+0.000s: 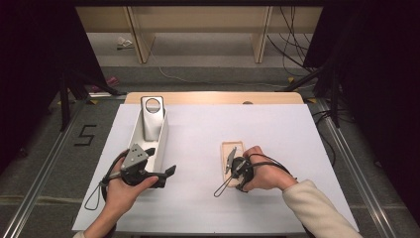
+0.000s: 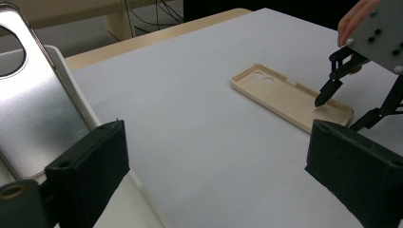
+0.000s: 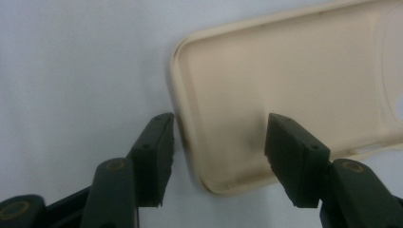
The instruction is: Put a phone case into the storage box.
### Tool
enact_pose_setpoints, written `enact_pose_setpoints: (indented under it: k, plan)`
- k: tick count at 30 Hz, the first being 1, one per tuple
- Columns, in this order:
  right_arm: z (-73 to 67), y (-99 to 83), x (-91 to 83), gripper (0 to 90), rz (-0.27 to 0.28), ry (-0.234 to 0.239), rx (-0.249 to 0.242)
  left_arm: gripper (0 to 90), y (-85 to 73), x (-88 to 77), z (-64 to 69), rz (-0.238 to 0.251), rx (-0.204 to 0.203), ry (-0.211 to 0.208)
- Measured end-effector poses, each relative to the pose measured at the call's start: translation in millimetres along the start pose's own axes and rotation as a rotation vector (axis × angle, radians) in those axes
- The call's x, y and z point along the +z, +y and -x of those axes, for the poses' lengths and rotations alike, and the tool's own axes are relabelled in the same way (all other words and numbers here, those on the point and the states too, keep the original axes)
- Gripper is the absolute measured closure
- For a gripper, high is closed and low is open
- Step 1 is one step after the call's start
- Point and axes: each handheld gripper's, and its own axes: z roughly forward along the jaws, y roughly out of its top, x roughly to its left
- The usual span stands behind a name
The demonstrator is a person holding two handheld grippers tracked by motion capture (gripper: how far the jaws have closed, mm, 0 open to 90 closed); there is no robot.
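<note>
Beige soft phone case (image 3: 294, 90), rounded corners, laid hollow-side up on white worktop (image 1: 208, 144). Right gripper (image 3: 218, 152) fingers part-open, straddling case's corner wall, grip not confirmed. Left gripper (image 2: 214, 175) fingers spread wide, empty, well left of case, beside brushed-metal stand (image 2: 33, 118).

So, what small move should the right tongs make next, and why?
Probably close the right tongs a little more on the long edge of the beige phone case. One jaw stands outside the case's rim, the other inside its hollow, and the pads do not press on it yet. The case lies flat on the white table sheet.
</note>
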Motion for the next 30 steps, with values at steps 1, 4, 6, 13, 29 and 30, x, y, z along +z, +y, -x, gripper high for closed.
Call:
enact_pose_setpoints:
  k: [1,4,6,13,29,30]
  plan:
    - [-0.6,1.2,-0.7,44.6,-0.013,0.000,0.005,6.0,-0.1,0.0,0.0,-0.001,0.001,0.000]
    - [-0.6,4.0,0.0,45.6,-0.016,0.001,-0.002,5.9,-0.1,-0.1,0.1,-0.001,0.000,0.000]
    - [0.2,5.6,0.6,46.3,-0.019,0.001,-0.020,5.9,0.1,-0.2,0.1,0.002,-0.001,-0.001]
    - [-3.2,9.6,0.4,53.9,-0.039,0.009,-0.041,6.0,-0.1,0.6,0.6,-0.001,0.000,-0.005]
    - [-13.2,15.2,0.1,70.9,-0.069,0.008,-0.102,6.0,-0.5,1.6,1.7,-0.001,0.001,-0.011]
    - [-13.7,15.4,-0.1,71.5,-0.073,0.007,-0.105,6.0,-0.6,1.7,1.7,-0.001,0.002,-0.012]
